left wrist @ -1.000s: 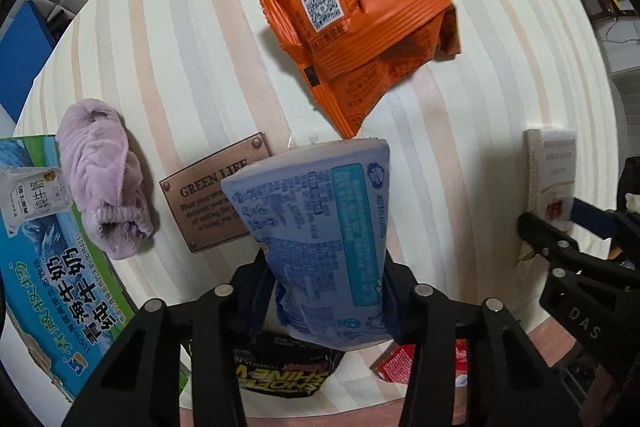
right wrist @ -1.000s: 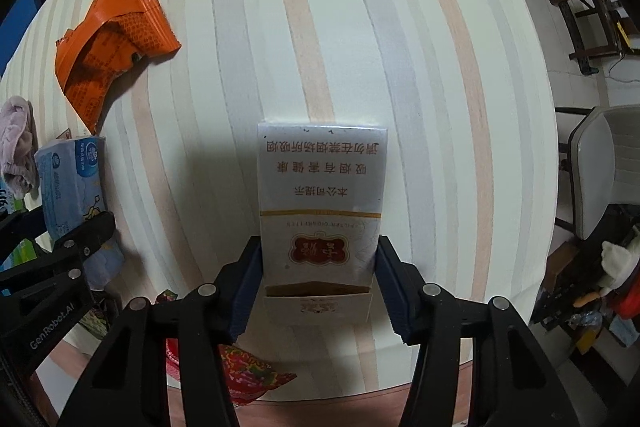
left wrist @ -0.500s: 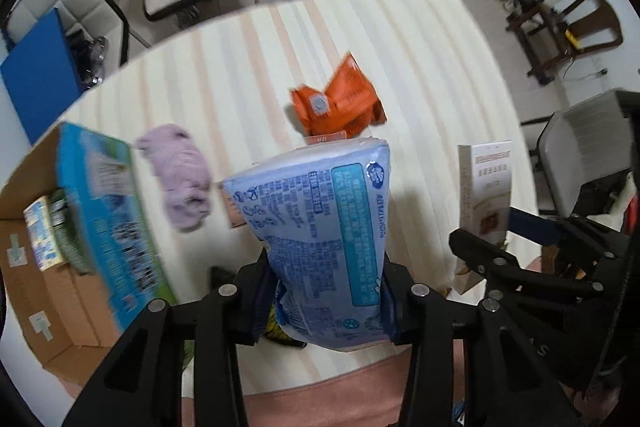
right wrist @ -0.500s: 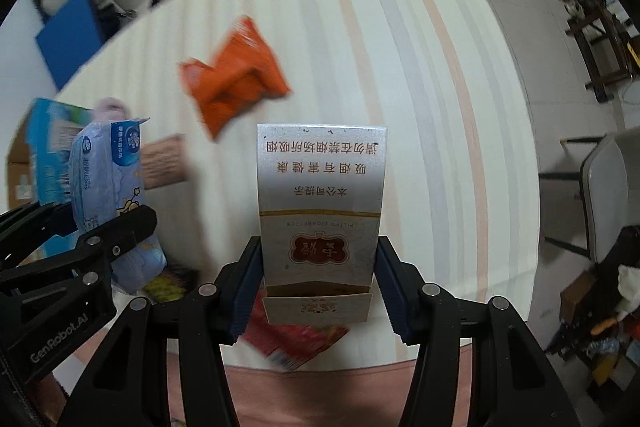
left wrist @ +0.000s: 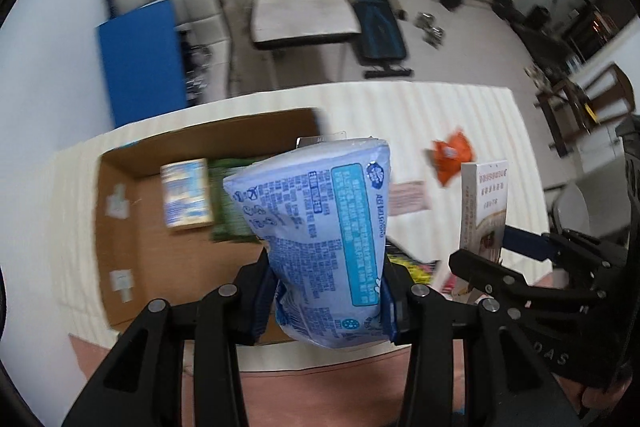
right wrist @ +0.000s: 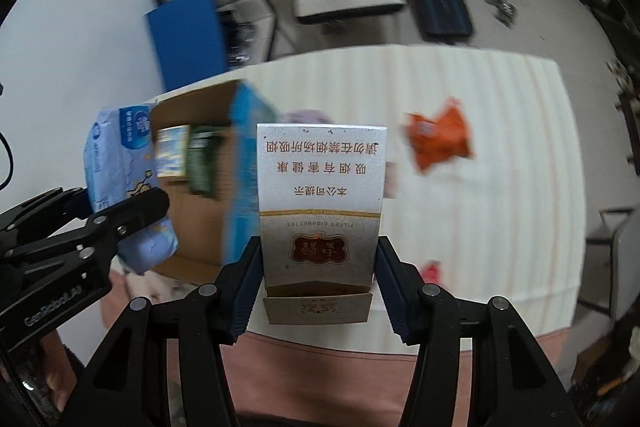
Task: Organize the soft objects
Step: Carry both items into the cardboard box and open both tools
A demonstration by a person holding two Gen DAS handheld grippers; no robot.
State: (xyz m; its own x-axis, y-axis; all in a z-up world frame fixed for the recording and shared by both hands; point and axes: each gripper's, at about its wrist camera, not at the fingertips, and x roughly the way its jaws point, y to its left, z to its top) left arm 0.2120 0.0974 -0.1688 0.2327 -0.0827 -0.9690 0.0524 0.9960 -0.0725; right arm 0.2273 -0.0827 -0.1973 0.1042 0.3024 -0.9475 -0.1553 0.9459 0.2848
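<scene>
My left gripper [left wrist: 326, 297] is shut on a light blue tissue pack [left wrist: 320, 231] and holds it high above the open cardboard box [left wrist: 120, 227] on the striped table. My right gripper [right wrist: 318, 279] is shut on a white cigarette box [right wrist: 322, 203], also raised above the table. The tissue pack shows in the right wrist view [right wrist: 120, 167], left of the cigarette box. The cigarette box shows in the left wrist view [left wrist: 482, 203] at the right. An orange snack packet [left wrist: 450, 157] lies on the table; it also shows in the right wrist view [right wrist: 438, 137].
The cardboard box holds a small blue-and-yellow carton [left wrist: 186, 199] and a green packet [left wrist: 232, 203]. A purple cloth [right wrist: 306, 117] peeks behind the cigarette box. A brown plaque [left wrist: 406, 197] and dark and red packets [left wrist: 408, 263] lie on the table. Chairs and gym gear stand beyond the table.
Both grippers have lifted well above the table with their loads. The left view has swung left so the open cardboard box now lies below the tissue pack.
</scene>
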